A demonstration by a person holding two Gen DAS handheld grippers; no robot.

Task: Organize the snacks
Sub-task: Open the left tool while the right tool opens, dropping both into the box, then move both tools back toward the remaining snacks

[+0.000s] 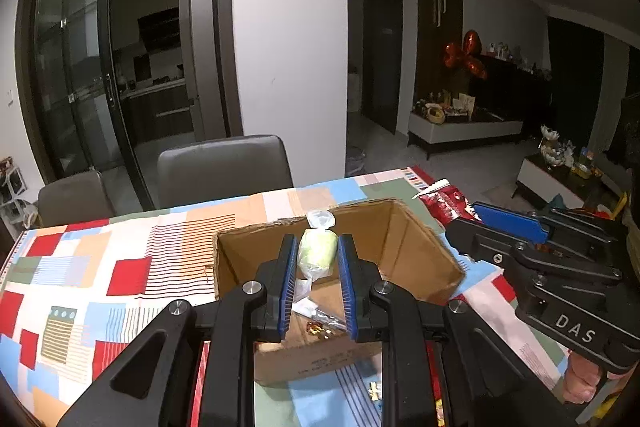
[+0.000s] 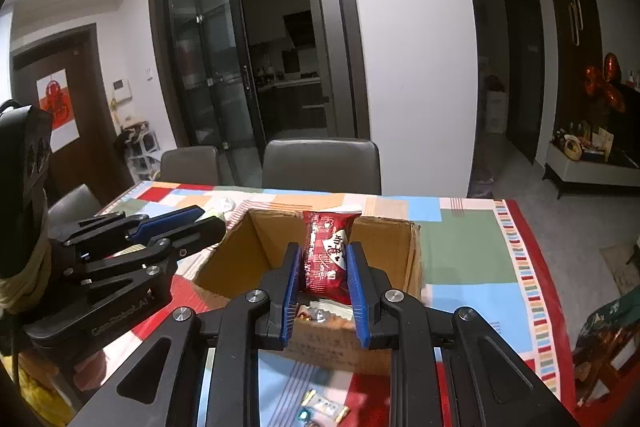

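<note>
Left wrist view, bottom centre of the frame: the left gripper [image 1: 318, 263] has its 2 blue-padded fingers [image 1: 289, 283] pinching a pale green snack in clear wrap [image 1: 317, 251], which stands upright between the pads with its twisted end on top. Just behind and below it sits the open cardboard box [image 1: 416, 259], near the middle of the frame, with a few small wrapped pieces on its floor. Under the box spreads the patchwork tablecloth [image 1: 80, 267] in red, blue, green and peach. At lower centre, on the cloth in front of the box, lie some small gold-wrapped candies [image 1: 374, 389]. At right, the right gripper [image 1: 476, 217] reaches in from the edge of the frame, its tips against a red snack packet [image 1: 450, 205] near the box's far right corner. Beyond the table stands a grey chair [image 1: 224, 167], and further off a glass sliding door at upper left.

Right wrist view, bottom centre: the right gripper [image 2: 323, 267] is clamped on the red snack packet [image 2: 326, 255], held upright over the cardboard box [image 2: 412, 259]. Loose candies [image 2: 324, 407] lie on the tablecloth [image 2: 460, 259] at the bottom edge. The left gripper [image 2: 206, 217] enters from the left, beside the box's left wall; from here its grip is hidden. 2 grey chairs [image 2: 320, 163] stand behind the table.
</note>
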